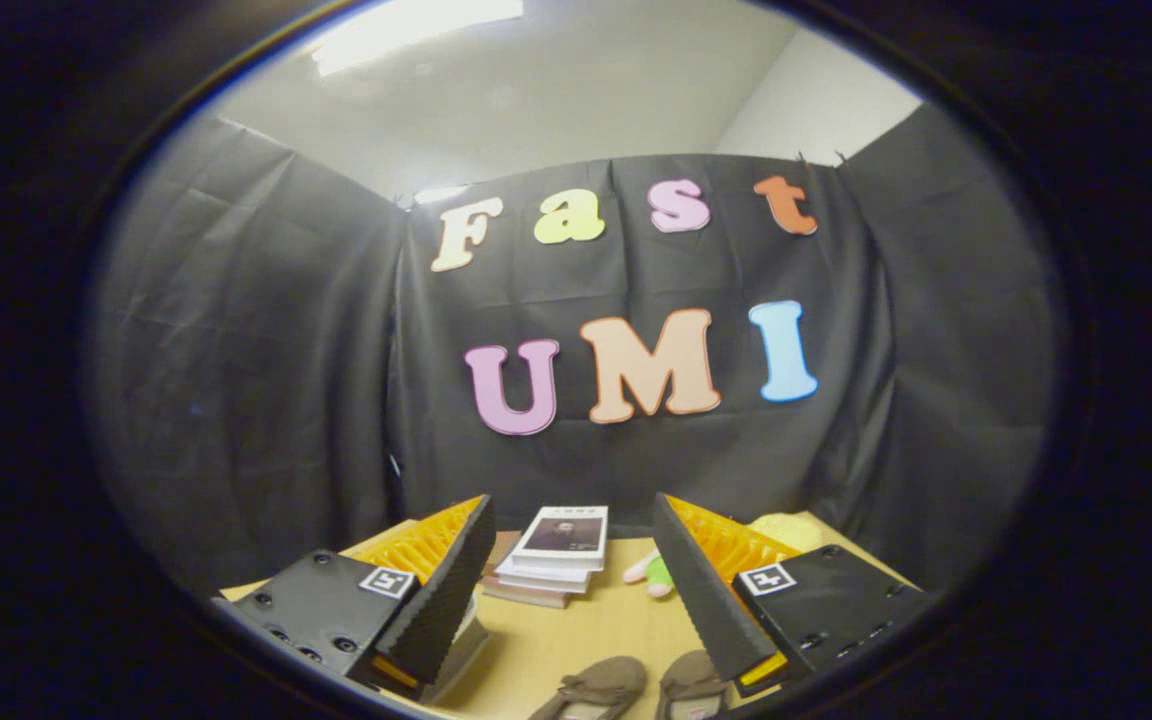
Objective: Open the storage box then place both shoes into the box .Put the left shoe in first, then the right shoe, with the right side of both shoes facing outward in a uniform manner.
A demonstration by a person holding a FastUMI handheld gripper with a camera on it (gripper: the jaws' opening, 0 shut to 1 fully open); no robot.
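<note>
Your gripper [571,560] hangs above the tabletop [576,630] with its fingers spread wide and nothing between them; both fingers [451,590] are clear of every object. Below the gap, at the near edge of the tabletop, lie the two brown shoes [636,685] side by side, the left-hand shoe [596,685] under the middle of the gap and the right-hand shoe [688,680] close against the inner side of your right finger as seen from here, though whether they touch cannot be told. Beyond the fingers, toward the far edge of the tabletop, a stack of books [556,555] sits just ahead of the gap. To its right, near the right finger, lies a small soft toy [654,572] in pink and green, with something yellow [786,528] behind that finger.
</note>
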